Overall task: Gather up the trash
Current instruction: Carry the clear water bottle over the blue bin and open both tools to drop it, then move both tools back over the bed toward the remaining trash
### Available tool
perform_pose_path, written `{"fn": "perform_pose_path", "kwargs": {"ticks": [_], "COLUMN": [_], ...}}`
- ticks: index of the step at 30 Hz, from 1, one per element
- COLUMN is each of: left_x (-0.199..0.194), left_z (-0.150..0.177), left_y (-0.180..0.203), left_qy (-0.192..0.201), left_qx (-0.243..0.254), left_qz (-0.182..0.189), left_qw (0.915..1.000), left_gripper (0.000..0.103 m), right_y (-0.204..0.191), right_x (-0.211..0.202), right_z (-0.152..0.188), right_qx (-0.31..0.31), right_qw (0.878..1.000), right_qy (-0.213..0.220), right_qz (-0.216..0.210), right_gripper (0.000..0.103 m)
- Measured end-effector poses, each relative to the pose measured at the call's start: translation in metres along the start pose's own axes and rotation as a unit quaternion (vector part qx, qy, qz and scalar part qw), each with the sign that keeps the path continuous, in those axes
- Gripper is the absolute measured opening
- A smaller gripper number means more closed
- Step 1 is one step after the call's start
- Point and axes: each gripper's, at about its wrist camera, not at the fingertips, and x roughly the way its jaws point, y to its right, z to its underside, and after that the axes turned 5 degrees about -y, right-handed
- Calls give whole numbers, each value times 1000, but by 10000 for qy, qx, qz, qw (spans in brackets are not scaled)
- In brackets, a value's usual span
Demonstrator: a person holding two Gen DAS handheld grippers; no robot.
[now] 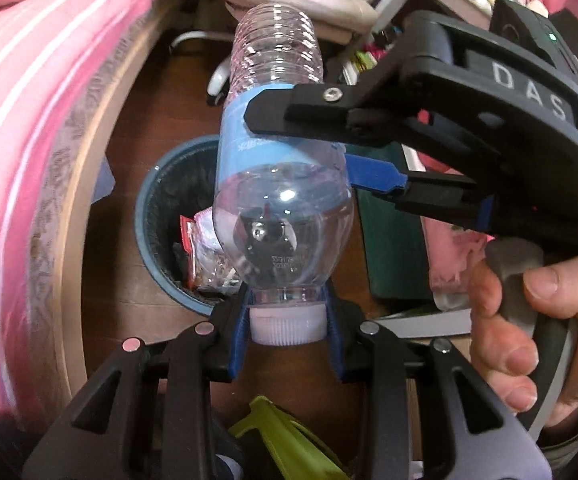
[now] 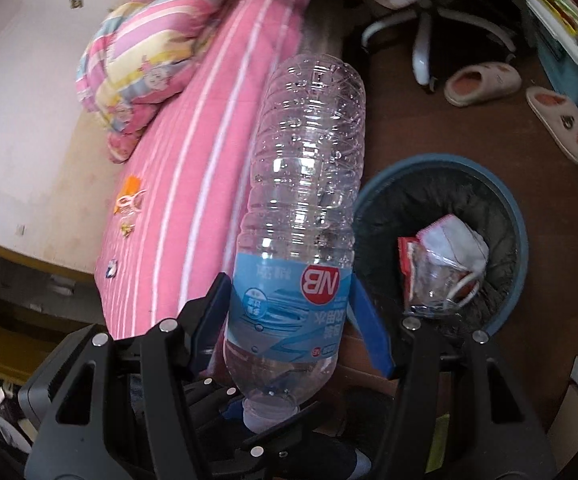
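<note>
A clear plastic water bottle (image 1: 277, 148) with a light blue label and a white cap (image 1: 287, 326) is held by both grippers. My left gripper (image 1: 287, 328) is shut on the bottle's cap and neck. My right gripper (image 2: 289, 304) is shut on the labelled middle of the bottle (image 2: 305, 184); it also shows in the left wrist view (image 1: 329, 148), coming in from the right. The bottle hangs above a blue trash bin (image 2: 521, 240) lined with a black bag, which holds crumpled wrappers (image 2: 441, 268). The bin also shows in the left wrist view (image 1: 145, 220).
A bed with a pink striped sheet (image 2: 193, 184) and a folded quilt (image 2: 145, 68) lies left of the bin. Two slippers (image 2: 485, 82) and an office chair base (image 2: 429, 28) stand on the brown floor beyond. Boxes and clutter (image 1: 393, 248) crowd the bin's right side.
</note>
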Motion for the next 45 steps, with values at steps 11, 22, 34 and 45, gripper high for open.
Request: {"fn": "perform_pose_path", "kwargs": {"ticks": [11,22,34,45], "left_x": [43,43,-31,-158], "left_z": [-13,-20,-6,28], "left_y": [-12,-23,-51,-126], "left_qy": [-487,-355,734,2308], "left_qx": [-105,-400,-1241,-2283], "left_qz": [213,-141,134,375], "left_qw": [9985,9985,9895,9451], "left_gripper": [32,81,81,81], "right_y": [37,34,-49,-203], "right_x": [26,9,-16,13], "right_z": [-9,-9,-6,10], "right_qx": [435,400,-374,-1745], "right_qw": [9987,9966,9978,9837], "right_qy": [-139,190,437,314], "right_qz": [218,690,317,-284], "right_gripper": [61,76,81,82]}}
